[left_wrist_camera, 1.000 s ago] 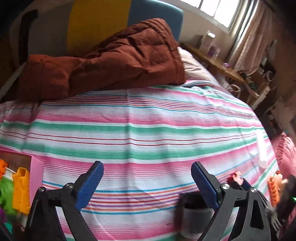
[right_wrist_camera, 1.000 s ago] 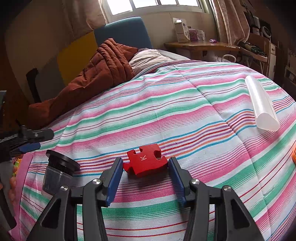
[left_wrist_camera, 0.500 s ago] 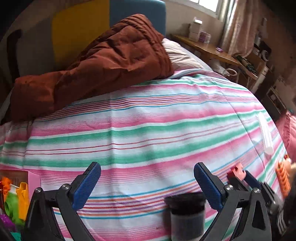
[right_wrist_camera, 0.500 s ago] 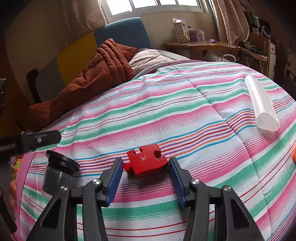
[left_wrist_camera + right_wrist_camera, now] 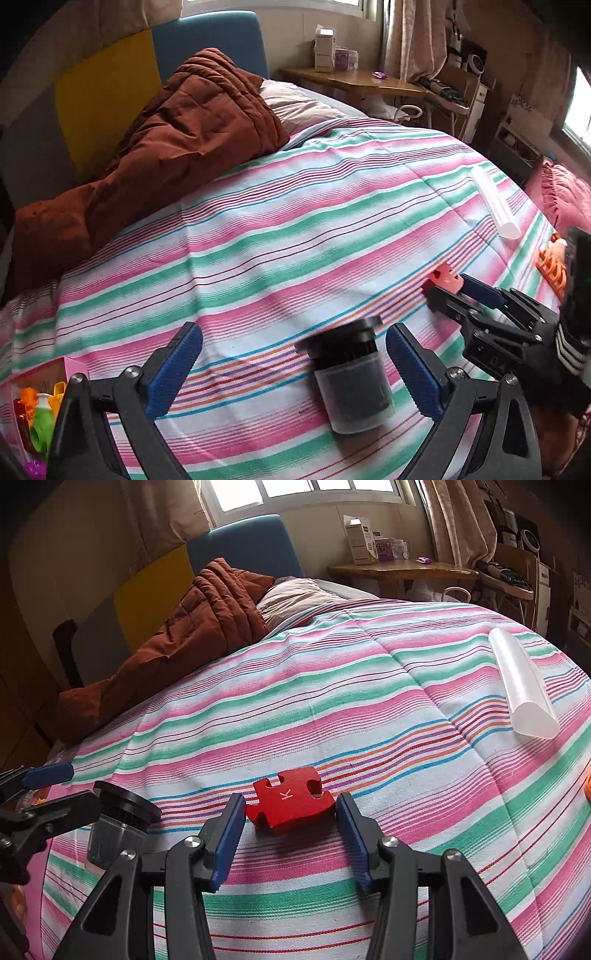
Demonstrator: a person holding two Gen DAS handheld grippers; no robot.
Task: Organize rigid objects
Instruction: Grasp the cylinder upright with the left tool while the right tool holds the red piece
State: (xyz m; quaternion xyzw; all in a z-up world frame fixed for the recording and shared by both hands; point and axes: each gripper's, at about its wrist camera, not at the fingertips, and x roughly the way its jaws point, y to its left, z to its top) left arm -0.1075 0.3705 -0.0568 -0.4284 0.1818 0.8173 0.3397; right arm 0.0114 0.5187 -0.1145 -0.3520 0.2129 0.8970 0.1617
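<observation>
A dark jar with a black lid (image 5: 351,376) lies on the striped bedspread between my left gripper's (image 5: 291,354) open fingers, nearer the right finger. It also shows in the right wrist view (image 5: 118,827). My right gripper (image 5: 291,814) is shut on a red puzzle piece marked K (image 5: 291,799) that rests on the bed. From the left wrist view the right gripper (image 5: 452,290) and the red puzzle piece (image 5: 445,278) sit to the right. The left gripper's fingertips (image 5: 48,775) show at the left of the right wrist view.
A translucent white tube (image 5: 522,686) lies at the right. An orange comb-like toy (image 5: 552,266) lies at the bed's right edge. A pink box with colourful toys (image 5: 40,410) sits at the left. A brown quilt (image 5: 166,140) is heaped near the headboard.
My left gripper has swung right and moved toward the jar, which now lies between its fingers. The right gripper has stayed on the puzzle piece.
</observation>
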